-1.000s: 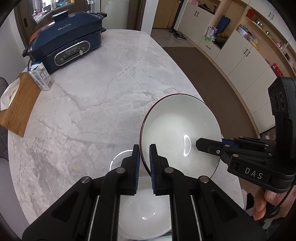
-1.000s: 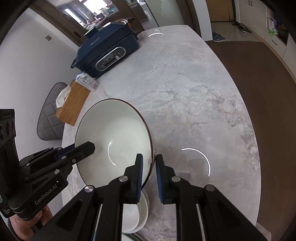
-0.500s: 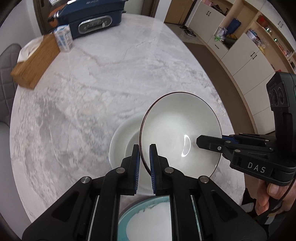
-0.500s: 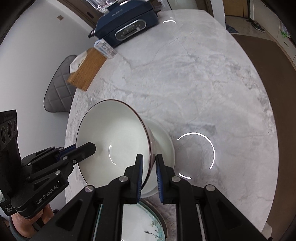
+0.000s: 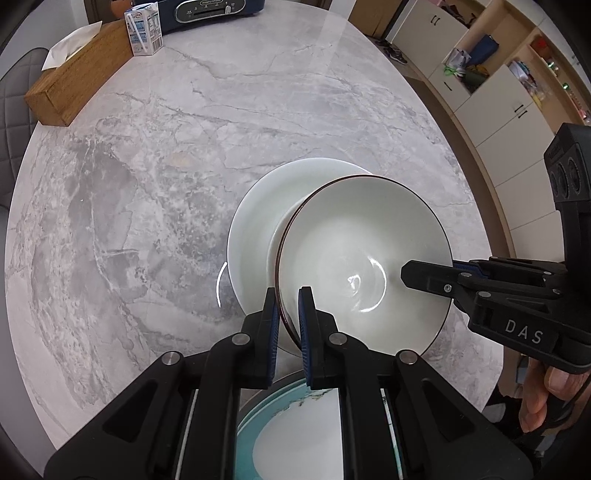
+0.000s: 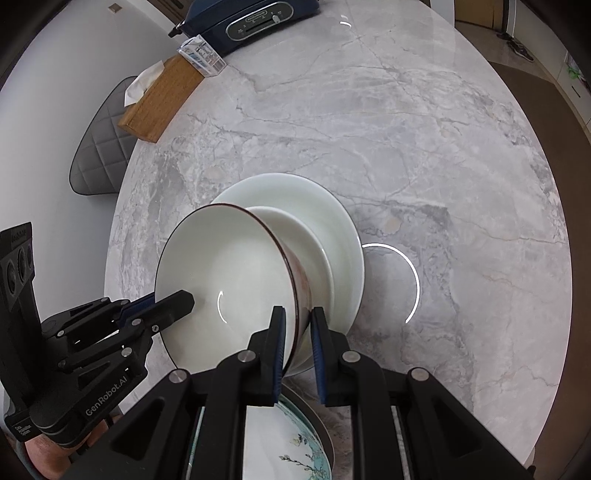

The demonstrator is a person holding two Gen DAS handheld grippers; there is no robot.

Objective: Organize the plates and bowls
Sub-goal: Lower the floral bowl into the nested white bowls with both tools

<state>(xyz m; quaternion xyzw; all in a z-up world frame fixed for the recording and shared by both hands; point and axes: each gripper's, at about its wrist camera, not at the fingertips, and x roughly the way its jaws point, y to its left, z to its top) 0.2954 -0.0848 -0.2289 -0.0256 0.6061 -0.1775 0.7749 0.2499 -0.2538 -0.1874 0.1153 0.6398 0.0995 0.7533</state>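
Note:
A white bowl with a dark rim is held in the air by both grippers. My left gripper is shut on its near-left rim; it also shows in the right wrist view. My right gripper is shut on the opposite rim and also shows in the left wrist view. The bowl hangs tilted just above a white plate that carries a smaller white dish. A teal patterned plate lies under the grippers at the near edge.
The round marble table holds a wooden tissue box, a small milk carton and a dark blue cooker at the far side. A grey chair stands at the left; cabinets line the right.
Both grippers have carried the bowl back and higher, so the white plate stack and the teal plate have come into view beneath it. The grip has not changed.

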